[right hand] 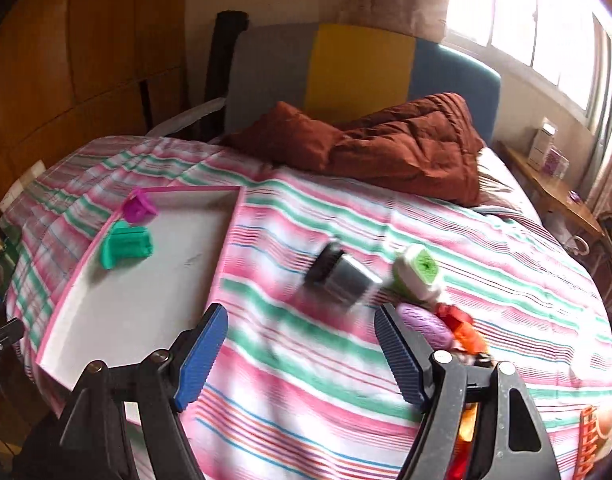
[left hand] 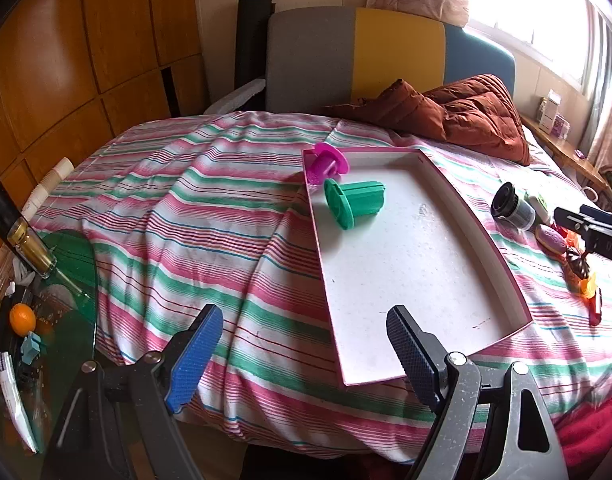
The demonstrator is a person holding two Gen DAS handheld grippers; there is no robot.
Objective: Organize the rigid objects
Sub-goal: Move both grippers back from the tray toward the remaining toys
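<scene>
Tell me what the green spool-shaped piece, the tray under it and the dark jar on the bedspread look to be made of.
Green piece: likely moulded plastic, one even matte colour with ribs along its body.
Tray: looks like card or thin board, dull white inside, with a thin pink rim; plastic cannot be ruled out.
Dark jar: black cap, probably plastic; shiny grey body, glass or metal, which one is unclear.

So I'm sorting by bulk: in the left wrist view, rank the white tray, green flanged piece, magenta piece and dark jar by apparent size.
1. White tray, largest by far.
2. Green flanged piece and dark jar: they look alike, so unranked.
3. Magenta piece, smallest, though farthest from the camera.
</scene>
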